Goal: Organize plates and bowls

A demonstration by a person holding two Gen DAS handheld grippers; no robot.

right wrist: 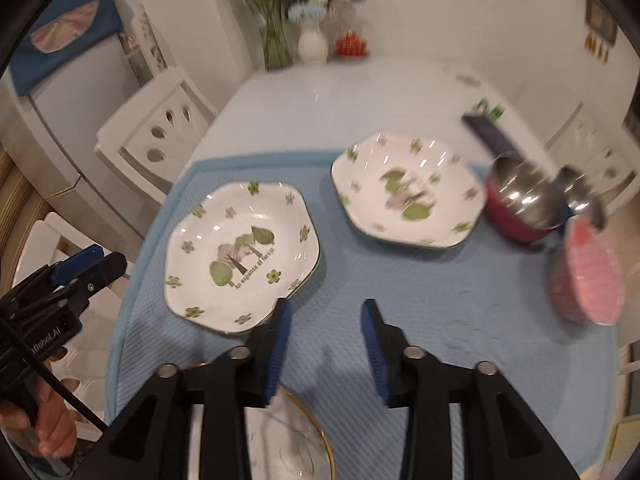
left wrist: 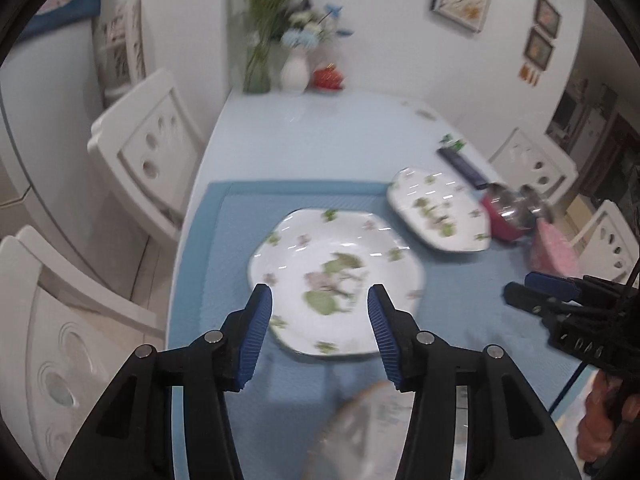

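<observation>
Two white hexagonal plates with green tree prints lie on a blue mat [right wrist: 440, 304]. The near-left plate [right wrist: 242, 260] also shows in the left wrist view [left wrist: 334, 280]; the far-right plate [right wrist: 406, 192] shows there too [left wrist: 438, 210]. A steel bowl in a red shell [right wrist: 524, 204] and a pink bowl [right wrist: 588, 276] stand at the right. A gold-rimmed glass plate [right wrist: 296, 436] lies at the near edge. My left gripper [left wrist: 320, 316] is open above the near-left plate. My right gripper [right wrist: 326, 328] is open over bare mat.
The pale blue table [right wrist: 340, 96] holds a white vase [right wrist: 312, 46], a glass vase with stems [right wrist: 276, 48], a red ornament [right wrist: 350, 46] and a dark flat box [right wrist: 488, 132]. White chairs [left wrist: 148, 156] stand on both sides.
</observation>
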